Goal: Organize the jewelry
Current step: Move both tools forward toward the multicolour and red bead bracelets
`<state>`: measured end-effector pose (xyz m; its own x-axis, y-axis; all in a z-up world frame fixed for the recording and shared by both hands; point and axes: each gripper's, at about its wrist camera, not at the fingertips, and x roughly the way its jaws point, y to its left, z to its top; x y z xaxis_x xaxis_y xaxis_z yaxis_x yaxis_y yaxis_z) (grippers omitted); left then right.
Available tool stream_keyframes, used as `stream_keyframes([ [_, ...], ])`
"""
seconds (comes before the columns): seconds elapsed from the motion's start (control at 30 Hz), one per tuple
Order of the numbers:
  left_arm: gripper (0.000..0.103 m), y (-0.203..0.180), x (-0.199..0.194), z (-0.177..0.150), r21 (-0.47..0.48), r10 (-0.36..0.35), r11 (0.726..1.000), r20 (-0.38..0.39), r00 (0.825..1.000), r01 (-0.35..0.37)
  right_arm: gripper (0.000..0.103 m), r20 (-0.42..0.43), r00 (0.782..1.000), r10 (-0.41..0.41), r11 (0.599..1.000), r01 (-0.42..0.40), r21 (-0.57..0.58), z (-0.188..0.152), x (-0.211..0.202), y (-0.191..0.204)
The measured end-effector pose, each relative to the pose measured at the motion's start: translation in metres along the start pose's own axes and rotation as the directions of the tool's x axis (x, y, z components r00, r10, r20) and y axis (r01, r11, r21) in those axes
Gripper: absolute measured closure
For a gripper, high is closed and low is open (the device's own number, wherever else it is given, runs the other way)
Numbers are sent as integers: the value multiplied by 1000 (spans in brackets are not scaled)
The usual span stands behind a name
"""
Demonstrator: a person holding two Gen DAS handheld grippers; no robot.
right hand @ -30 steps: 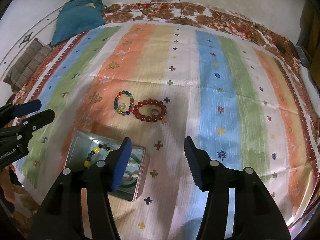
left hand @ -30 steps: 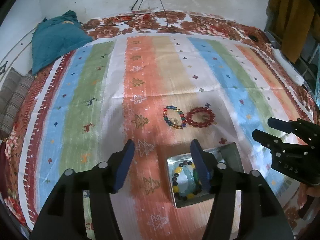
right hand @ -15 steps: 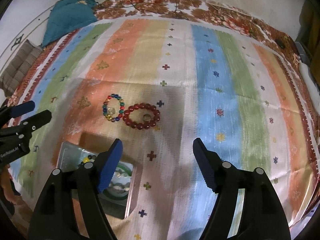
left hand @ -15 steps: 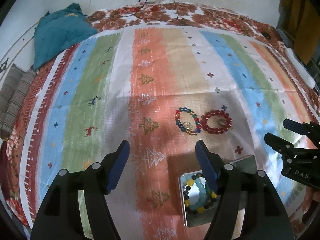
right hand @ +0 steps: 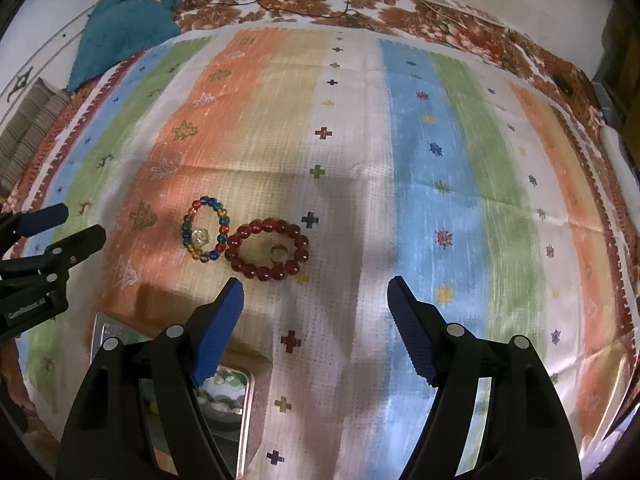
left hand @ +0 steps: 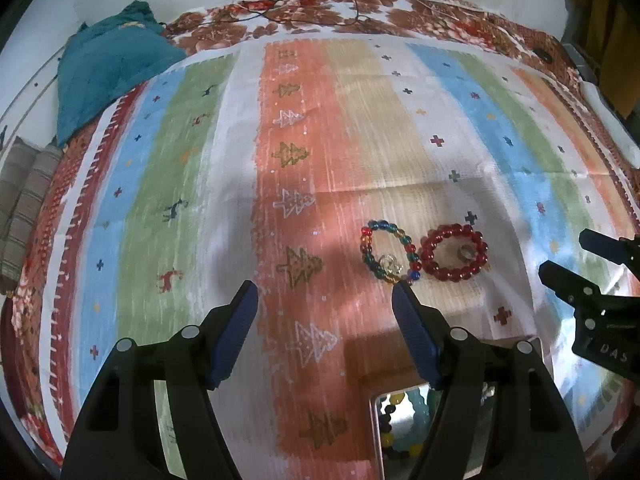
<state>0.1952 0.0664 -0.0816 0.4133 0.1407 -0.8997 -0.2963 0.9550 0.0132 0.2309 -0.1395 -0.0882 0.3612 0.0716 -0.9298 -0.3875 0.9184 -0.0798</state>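
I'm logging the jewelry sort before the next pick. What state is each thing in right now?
left gripper: open, nothing between the fingers.
right gripper: open, nothing between the fingers.
multicolour bead bracelet: flat on the striped cloth, a small ring inside it.
red bead bracelet: flat on the cloth, a small ring inside it, beside the multicolour one.
metal tin: open, beaded bracelets inside.

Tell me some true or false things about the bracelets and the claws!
1. Two bracelets lie on the cloth. True: a red bracelet and a multicolour bracelet.
2. The bracelets are far apart. False: they lie side by side.
3. The right claw grips the red bracelet. False: it is open and empty.
4. The left claw is open. True.
5. The tin is empty. False: beads lie inside.
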Motion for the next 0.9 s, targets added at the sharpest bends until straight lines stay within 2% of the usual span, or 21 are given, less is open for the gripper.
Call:
stream_keyframes([
  [0.53,33,4,51,12,18,-3,1000,-79,997,4,28,-82,997,-5,1000,3,-23,17,50,6],
  [0.9,33,-5,76,21,66,-5,998,-91,996,11,28,-121,993,14,1000,-15,-9,30,77,5],
])
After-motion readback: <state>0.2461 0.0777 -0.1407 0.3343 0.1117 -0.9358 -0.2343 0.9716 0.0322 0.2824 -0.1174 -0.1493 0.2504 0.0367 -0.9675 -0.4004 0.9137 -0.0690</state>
